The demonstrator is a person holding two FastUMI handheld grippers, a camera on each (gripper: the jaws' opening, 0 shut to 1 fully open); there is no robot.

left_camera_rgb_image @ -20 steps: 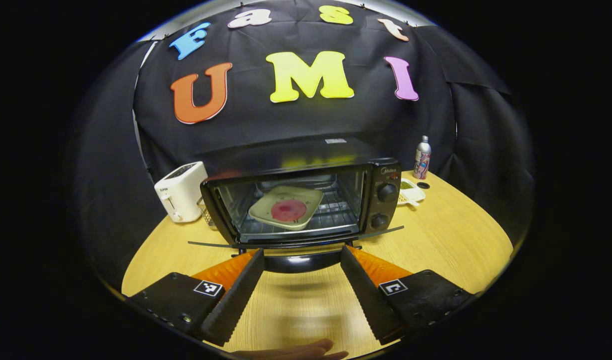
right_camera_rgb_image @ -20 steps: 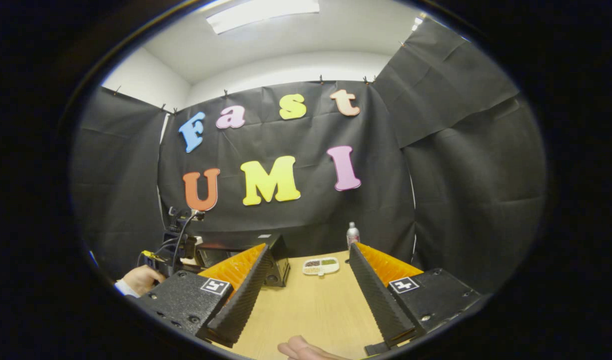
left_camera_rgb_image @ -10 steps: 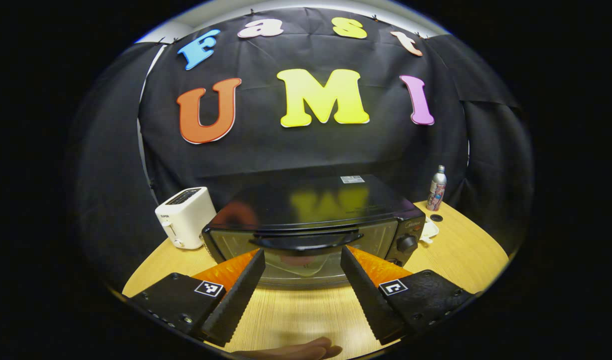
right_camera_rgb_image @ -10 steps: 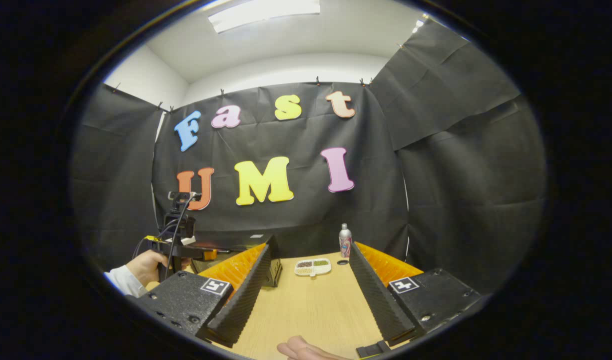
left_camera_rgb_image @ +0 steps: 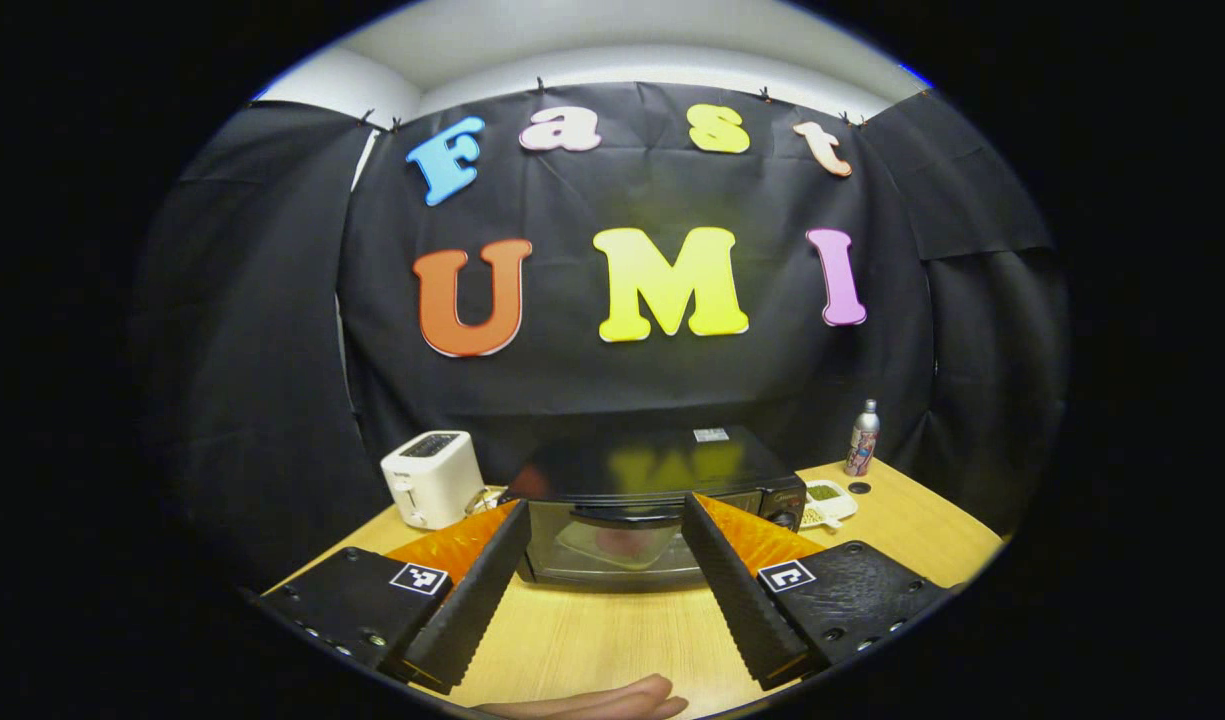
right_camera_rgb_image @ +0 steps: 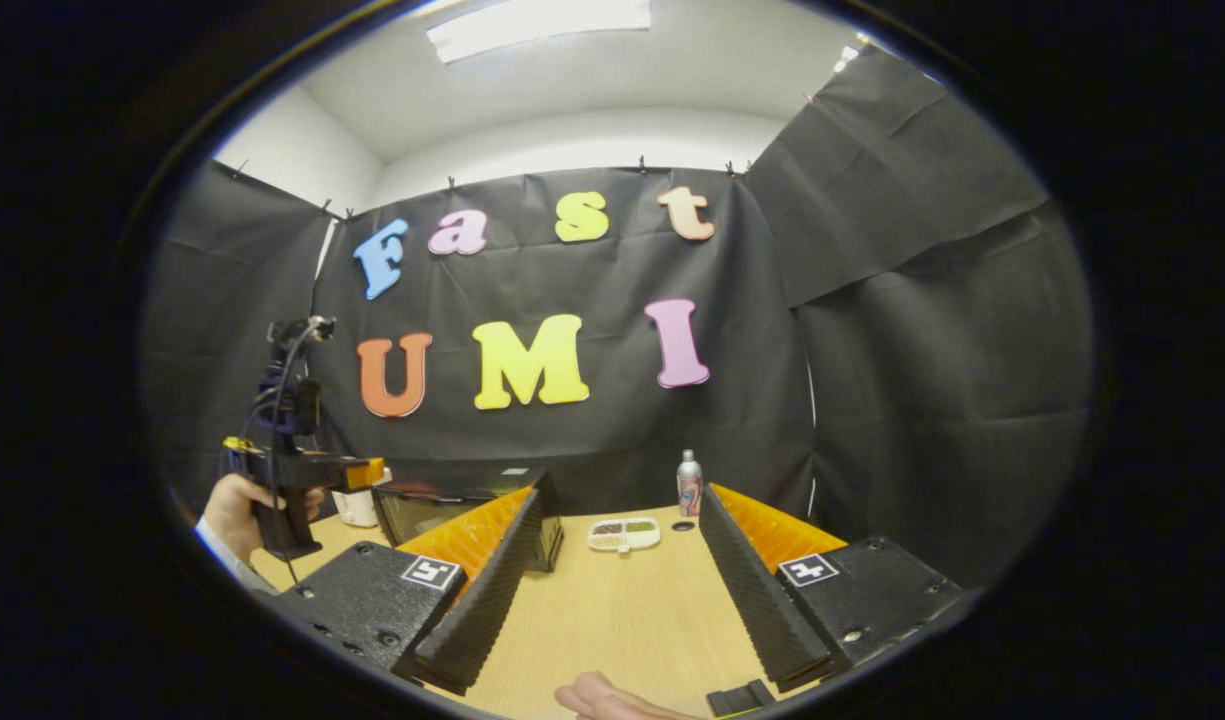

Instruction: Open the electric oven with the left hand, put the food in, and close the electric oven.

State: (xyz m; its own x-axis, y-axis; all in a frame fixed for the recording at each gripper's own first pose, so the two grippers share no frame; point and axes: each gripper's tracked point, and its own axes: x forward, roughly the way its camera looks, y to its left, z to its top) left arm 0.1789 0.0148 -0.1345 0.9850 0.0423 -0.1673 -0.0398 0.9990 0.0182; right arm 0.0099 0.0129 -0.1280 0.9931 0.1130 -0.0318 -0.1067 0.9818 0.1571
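The black electric oven (left_camera_rgb_image: 662,470) stands on the wooden table (left_camera_rgb_image: 612,640) with its glass door shut. Through the glass I dimly make out the pale plate with red food (left_camera_rgb_image: 617,542) inside. My left gripper (left_camera_rgb_image: 604,505) is open, held back from the oven and apart from its handle, with nothing between its fingers. In the right gripper view the oven (right_camera_rgb_image: 442,505) sits at the left, and a hand (right_camera_rgb_image: 234,500) holds the left gripper (right_camera_rgb_image: 357,472) up in front of it. My right gripper (right_camera_rgb_image: 622,497) is open and empty over the table, off to the oven's right.
A white toaster (left_camera_rgb_image: 427,490) stands left of the oven. On the oven's right are a divided snack tray (left_camera_rgb_image: 827,500) and a metal bottle (left_camera_rgb_image: 861,438); the same tray (right_camera_rgb_image: 624,533) and bottle (right_camera_rgb_image: 688,483) lie ahead of the right gripper. Black cloth walls close in the table.
The oven door has swung from open to shut. My left gripper then lifted and drew back from the oven, still open. The right gripper has hardly moved.
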